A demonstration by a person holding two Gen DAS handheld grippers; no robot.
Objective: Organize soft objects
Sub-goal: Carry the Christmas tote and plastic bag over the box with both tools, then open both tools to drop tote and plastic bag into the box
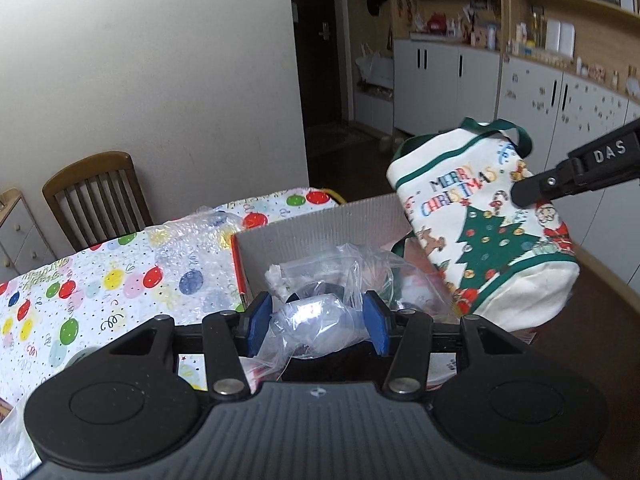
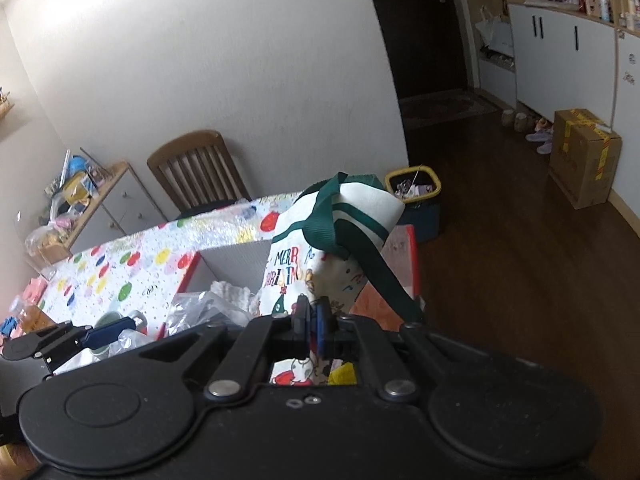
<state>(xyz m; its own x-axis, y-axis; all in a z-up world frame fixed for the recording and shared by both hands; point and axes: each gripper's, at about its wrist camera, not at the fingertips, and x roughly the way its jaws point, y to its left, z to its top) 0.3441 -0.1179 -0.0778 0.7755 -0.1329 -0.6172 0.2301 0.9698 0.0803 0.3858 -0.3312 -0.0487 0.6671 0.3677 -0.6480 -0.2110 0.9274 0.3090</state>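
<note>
In the left wrist view my left gripper point(image 1: 318, 322) is shut on a crumpled clear plastic bag point(image 1: 316, 316), its blue pads pressing both sides. The bag hangs over an open cardboard box point(image 1: 320, 224) with a red edge, which holds more clear bags and white padding. A white Christmas tote bag point(image 1: 480, 232) with green trim leans tilted over the box's right side. My right gripper point(image 1: 524, 196) pinches its cloth. In the right wrist view the right gripper point(image 2: 313, 314) is shut on the tote bag point(image 2: 292, 276), whose green strap point(image 2: 376, 268) drapes across the fingers. The left gripper point(image 2: 100, 332) shows at lower left.
The box point(image 2: 236, 256) stands on a table with a balloon-print cloth point(image 1: 100, 280); bubble wrap point(image 1: 192, 248) lies left of it. A wooden chair point(image 1: 96, 196) stands behind. On the floor are a yellow-rimmed bin point(image 2: 414, 188) and a taped carton point(image 2: 584, 156). Cabinets line the right wall.
</note>
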